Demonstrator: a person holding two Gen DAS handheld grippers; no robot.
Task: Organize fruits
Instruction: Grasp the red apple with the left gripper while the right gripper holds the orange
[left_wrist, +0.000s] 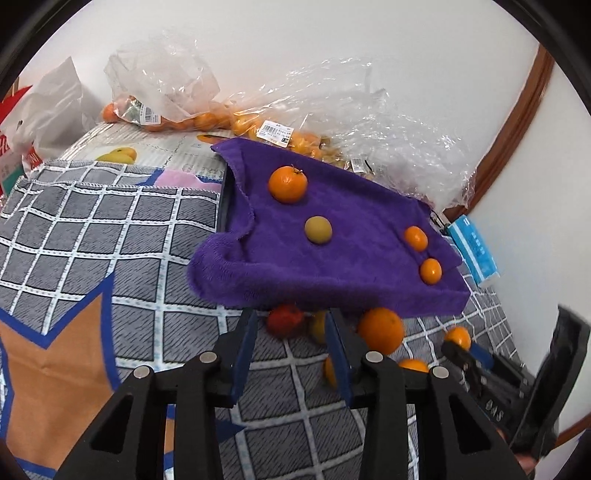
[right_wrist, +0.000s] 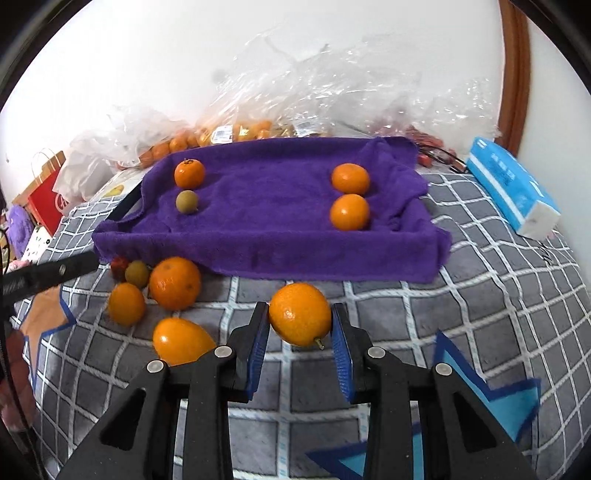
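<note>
A purple towel-covered tray (right_wrist: 266, 206) lies on the checked blanket. On it sit a stemmed orange (right_wrist: 189, 172), a small yellow-green fruit (right_wrist: 186, 201) and two small oranges (right_wrist: 350, 178) (right_wrist: 349, 212). My right gripper (right_wrist: 300, 325) is shut on an oval orange fruit (right_wrist: 300, 318) just in front of the tray. My left gripper (left_wrist: 291, 332) is open and empty, pointing at a red fruit (left_wrist: 285, 320) and a yellow fruit (left_wrist: 318, 326) under the tray's near edge. The tray also shows in the left wrist view (left_wrist: 332, 251).
Loose fruit lies left of the right gripper: a large orange (right_wrist: 175, 283), a smaller one (right_wrist: 126, 303), an oval one (right_wrist: 181, 342), a green-brown fruit (right_wrist: 137, 273). Plastic bags of oranges (left_wrist: 207, 118) line the wall. A blue tissue pack (right_wrist: 513, 184) lies at right.
</note>
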